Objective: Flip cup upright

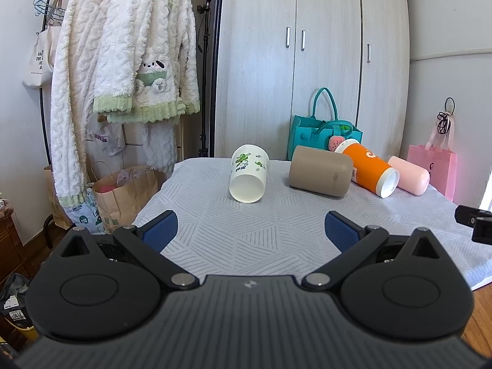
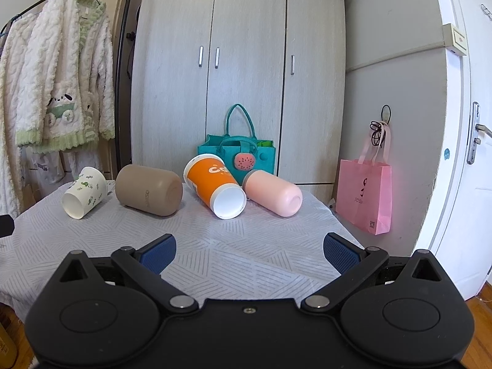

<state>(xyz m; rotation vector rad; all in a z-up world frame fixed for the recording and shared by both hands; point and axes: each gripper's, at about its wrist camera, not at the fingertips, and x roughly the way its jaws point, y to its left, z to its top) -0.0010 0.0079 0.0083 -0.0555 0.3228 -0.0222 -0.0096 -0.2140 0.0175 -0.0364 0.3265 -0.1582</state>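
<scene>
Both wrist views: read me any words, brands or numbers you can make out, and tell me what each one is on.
"MINISO": embossed on the brown cup, faint.
"C…": white letters on the orange cup, cut off.
"JOS…": on the pink bag, partly hidden.
White cup print: too small.
Tote bag lines: cut off, unreadable.

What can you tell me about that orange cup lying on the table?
The orange cup is a tall paper-looking cup with an orange wall, white lettering and white bands at both ends. It lies on its side on the grey patterned tablecloth, one white-lined, hollow-looking end facing the cameras and tilted toward the cloth. On its right it lies against, or very near, the pink cup, also on its side; the teal bag stands behind it. Nothing grips it; both sets of fingers are well short of it.
</scene>
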